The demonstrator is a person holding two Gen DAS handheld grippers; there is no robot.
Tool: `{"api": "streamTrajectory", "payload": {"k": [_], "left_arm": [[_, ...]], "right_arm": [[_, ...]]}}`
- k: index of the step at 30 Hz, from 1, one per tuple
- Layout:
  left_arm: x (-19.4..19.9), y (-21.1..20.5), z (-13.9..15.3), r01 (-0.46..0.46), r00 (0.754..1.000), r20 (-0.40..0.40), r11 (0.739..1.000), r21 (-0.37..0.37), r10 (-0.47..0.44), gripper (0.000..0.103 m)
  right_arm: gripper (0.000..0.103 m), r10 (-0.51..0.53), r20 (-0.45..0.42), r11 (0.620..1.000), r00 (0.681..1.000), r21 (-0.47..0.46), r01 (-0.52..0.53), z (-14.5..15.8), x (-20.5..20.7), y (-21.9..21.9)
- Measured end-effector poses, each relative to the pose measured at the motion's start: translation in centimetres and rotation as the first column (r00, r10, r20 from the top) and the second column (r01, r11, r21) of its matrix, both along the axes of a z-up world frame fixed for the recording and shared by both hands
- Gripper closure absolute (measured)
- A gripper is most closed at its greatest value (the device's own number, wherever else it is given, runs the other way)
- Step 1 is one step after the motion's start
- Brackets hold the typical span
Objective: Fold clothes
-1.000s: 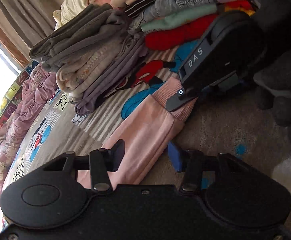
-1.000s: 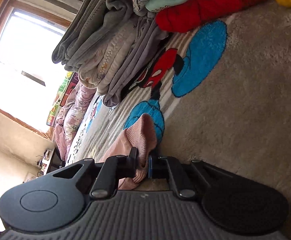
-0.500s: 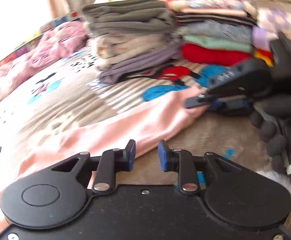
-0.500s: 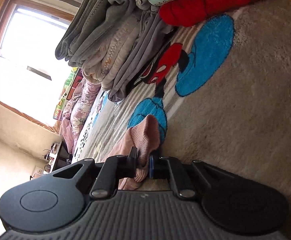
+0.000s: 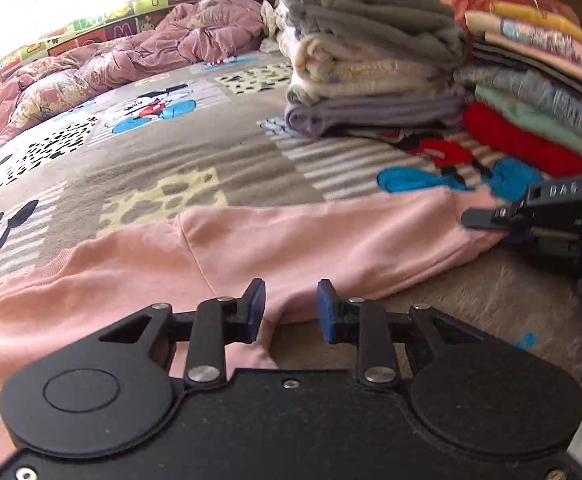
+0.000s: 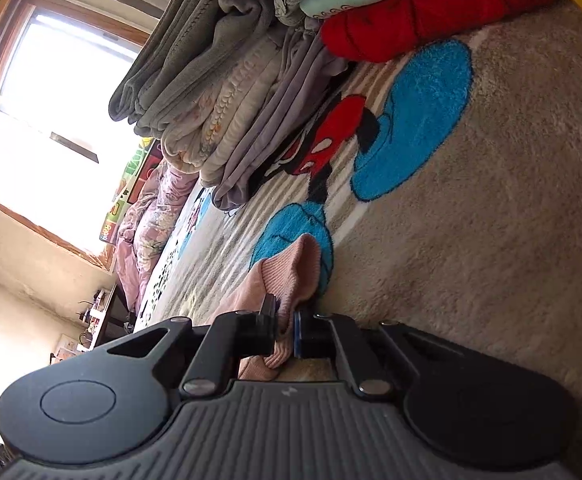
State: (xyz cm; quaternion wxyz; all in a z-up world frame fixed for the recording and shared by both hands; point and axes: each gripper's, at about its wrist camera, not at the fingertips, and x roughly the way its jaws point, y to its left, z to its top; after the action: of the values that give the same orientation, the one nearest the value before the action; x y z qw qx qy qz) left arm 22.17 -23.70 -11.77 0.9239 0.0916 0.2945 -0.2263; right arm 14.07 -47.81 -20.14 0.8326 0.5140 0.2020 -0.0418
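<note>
light: daylight, window (image 6: 51, 120) blown out | blur: folded stacks (image 5: 531, 92) smeared, perhaps motion | edges: fisheye-bent

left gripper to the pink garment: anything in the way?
Nothing visible. The left gripper is open right at the near edge of the pink garment, with pink fabric showing between its fingers. The right gripper is shut on the ribbed cuff at the far end, off to the side.

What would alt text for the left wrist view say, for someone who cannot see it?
A pink garment lies stretched across a cartoon-print blanket, with the open left gripper over its near edge and the right gripper pinching its far end. Two stacks of folded clothes stand behind.
</note>
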Motion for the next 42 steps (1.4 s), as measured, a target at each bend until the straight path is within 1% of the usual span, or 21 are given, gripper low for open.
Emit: {"api": "streamTrajectory", "payload": {"k": [2,8,9,11,12,15,19,20,21,22,23,24,25,27,28,29,33,35,37,39,42], "left_arm": [[0.0,-0.2,0.1,-0.009,1.000,0.016,1.000,0.008,0.009,0.075],[4.4,0.6,0.3,-0.005,0.995,-0.101,1.000,0.001,0.005,0.072],[5.1,0.7,0.4,-0.011,0.994,-0.113,1.000,-0.003,0.011,0.072],[6.6,1.0,1.0,-0.060,0.994,-0.098,0.998,-0.030,0.057,0.072],[7.9,0.8,0.4,-0.083,0.989,-0.128,0.996,-0.031,0.078,0.072],[11.3,0.5,-2.7,-0.093,0.966,-0.245,0.995,-0.035,0.082,0.069],[10.6,0.9,-0.3,-0.097,0.982,-0.170,0.991,-0.089,0.081,0.068],[11.0,1.0,-0.8,-0.112,0.979,-0.180,0.988,-0.106,0.092,0.067],[11.9,0.9,-2.0,-0.120,0.968,-0.234,0.988,-0.101,0.093,0.066],[12.4,0.7,-3.2,-0.115,0.961,-0.262,0.989,-0.092,0.087,0.055],[12.2,0.7,-3.1,-0.095,0.970,-0.233,0.991,-0.089,0.072,0.051],[11.9,0.9,-2.3,-0.098,0.970,-0.232,0.993,-0.072,0.079,0.051],[11.0,1.3,-1.2,-0.108,0.975,-0.204,0.991,-0.081,0.090,0.052],[8.5,2.9,0.5,-0.117,0.987,-0.125,0.987,-0.110,0.103,0.046],[7.1,3.8,1.1,-0.128,0.989,-0.093,0.985,-0.116,0.118,0.042],[5.8,4.8,1.4,-0.142,0.988,-0.080,0.983,-0.118,0.133,0.042],[0.4,8.5,1.4,-0.126,0.987,-0.115,0.981,-0.150,0.109,0.036],[-2.2,9.3,1.2,-0.108,0.989,-0.112,0.986,-0.129,0.094,0.036],[-4.4,9.8,1.0,-0.106,0.991,-0.098,0.989,-0.104,0.096,0.036],[-5.8,9.7,0.8,-0.103,0.992,-0.081,0.991,-0.080,0.097,0.036],[-7.0,8.3,0.6,-0.061,0.996,-0.063,0.998,-0.028,0.059,0.036]], "right_arm": [[0.096,0.000,0.003,1.000,1.000,0.005,0.000,0.0,0.0,-0.1],[0.095,0.001,0.007,1.000,1.000,0.023,-0.001,-0.1,-0.1,-0.2],[0.095,0.001,0.007,1.000,1.000,0.025,-0.001,-0.1,-0.1,-0.2],[0.096,0.001,0.006,1.000,1.000,0.028,-0.001,-0.2,-0.1,-0.3],[0.096,0.001,0.005,1.000,1.000,0.022,-0.001,-0.1,-0.1,-0.2],[0.096,-0.002,0.004,1.000,1.000,0.012,0.002,-0.1,-0.1,-0.1],[0.096,-0.002,0.004,1.000,1.000,0.014,0.002,-0.1,-0.1,-0.1],[0.096,-0.002,0.003,1.000,1.000,0.013,0.002,-0.1,-0.1,-0.1],[0.096,-0.002,0.001,1.000,1.000,0.010,0.002,-0.1,-0.1,-0.1],[0.096,-0.001,0.000,1.000,1.000,0.006,0.001,-0.1,0.0,-0.1],[0.096,0.000,-0.002,1.000,1.000,0.004,0.000,-0.1,0.0,0.0],[0.096,0.001,-0.002,1.000,1.000,0.005,-0.001,-0.1,0.0,-0.1],[0.096,0.002,-0.001,1.000,1.000,0.009,-0.002,-0.1,0.0,-0.1],[0.096,0.003,0.001,1.000,1.000,0.017,-0.003,-0.1,0.0,-0.2],[0.096,0.004,0.002,1.000,1.000,0.020,-0.004,-0.1,0.0,-0.3],[0.095,0.005,0.002,1.000,1.000,0.023,-0.005,-0.1,0.0,-0.3],[0.091,0.007,0.009,1.000,1.000,0.030,-0.007,0.1,-0.2,-0.3],[0.087,0.000,0.017,0.999,1.000,0.034,0.000,0.3,-0.5,-0.2],[0.077,-0.008,0.025,0.999,1.000,0.037,0.007,0.6,-0.8,-0.2],[0.071,-0.021,0.033,1.000,0.999,0.024,0.020,1.0,-1.3,-0.4],[0.067,-0.039,0.030,0.999,0.999,-0.016,0.040,1.5,-2.1,-0.8]]}}
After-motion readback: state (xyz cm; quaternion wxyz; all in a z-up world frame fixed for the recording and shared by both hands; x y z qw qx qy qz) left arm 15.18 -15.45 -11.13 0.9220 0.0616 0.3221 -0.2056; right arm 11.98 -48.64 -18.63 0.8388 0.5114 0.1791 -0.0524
